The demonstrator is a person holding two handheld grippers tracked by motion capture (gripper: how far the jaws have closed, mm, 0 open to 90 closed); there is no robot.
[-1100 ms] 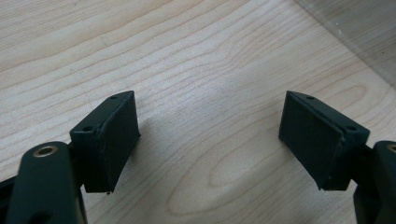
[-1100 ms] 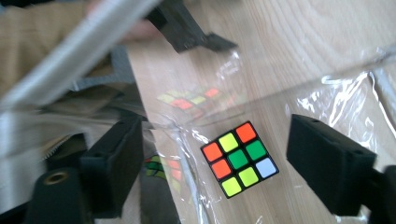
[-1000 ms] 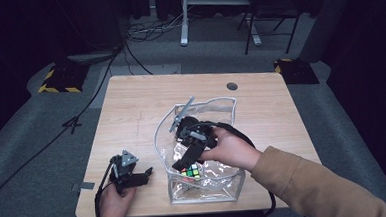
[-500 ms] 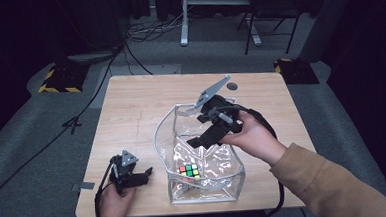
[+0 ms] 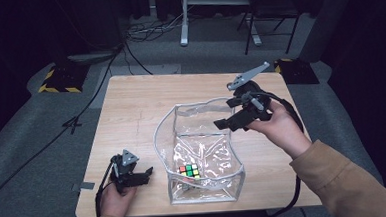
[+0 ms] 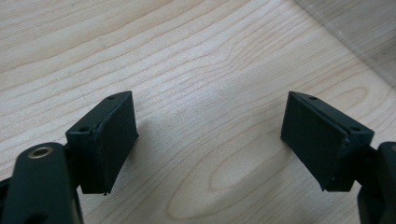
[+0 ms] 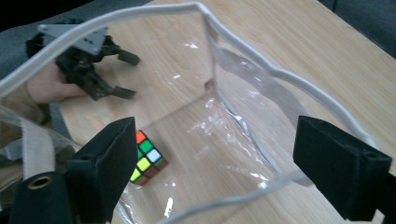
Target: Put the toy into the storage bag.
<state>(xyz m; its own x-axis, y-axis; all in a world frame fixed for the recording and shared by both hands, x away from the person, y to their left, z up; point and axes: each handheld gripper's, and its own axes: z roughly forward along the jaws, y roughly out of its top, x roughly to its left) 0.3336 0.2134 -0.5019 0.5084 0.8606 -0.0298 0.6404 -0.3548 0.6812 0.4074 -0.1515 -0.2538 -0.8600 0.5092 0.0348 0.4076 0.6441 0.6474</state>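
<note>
Multicoloured cube [image 5: 189, 172], clear bag [image 5: 205, 188]

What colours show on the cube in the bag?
Red, green, yellow, white and blue stickers on the cube; right gripper view shows it best.

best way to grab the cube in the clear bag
Come straight down through the bag's open top: its clear walls block any sideways approach. The cube lies flat on the bottom near the front wall, so close the jaws on two opposite side faces, probably with the right gripper, open above the far rim.

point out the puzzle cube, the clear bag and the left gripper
puzzle cube [image 5: 189, 171], high view, its coloured top face
clear bag [image 5: 158, 134], high view, white rim on its left side
left gripper [image 5: 145, 173], high view, midway between its fingertips
</note>
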